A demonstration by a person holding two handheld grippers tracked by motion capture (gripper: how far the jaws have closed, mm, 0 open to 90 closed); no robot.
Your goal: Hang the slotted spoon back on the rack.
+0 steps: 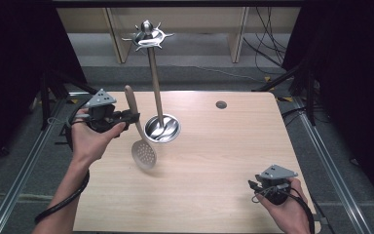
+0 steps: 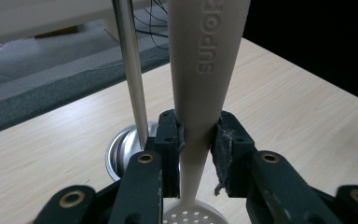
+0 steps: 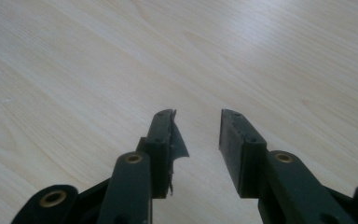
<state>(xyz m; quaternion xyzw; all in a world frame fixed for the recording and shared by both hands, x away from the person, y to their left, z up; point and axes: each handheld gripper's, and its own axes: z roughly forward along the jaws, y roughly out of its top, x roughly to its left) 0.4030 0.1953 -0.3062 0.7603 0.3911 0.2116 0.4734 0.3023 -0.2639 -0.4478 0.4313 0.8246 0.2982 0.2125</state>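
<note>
Nearest the person, at the table's (image 1: 214, 195) front right corner, the right hand (image 1: 287, 214) holds the right gripper (image 1: 254, 187) low over the bare wood; in the right gripper view its 2 jaws stand apart with a clear gap and nothing between them, and a torn flap of pad liner hangs off the left-hand jaw. Farther in, on the left side, the left hand (image 1: 90, 139) holds the left gripper (image 1: 134, 117) raised above the tabletop, its jaws closed firmly on the narrow neck of a beige slotted spoon (image 1: 139, 129). The spoon hangs clear of the table, tilted, its perforated bowl down toward the person and its handle rising up and away; the left gripper view shows raised lettering on the handle. Just beyond the spoon, near it but apart, stands a metal utensil stand (image 1: 161, 127): a round shiny base on the table, a slim upright pole, and a ring of hooks at the top.
</note>
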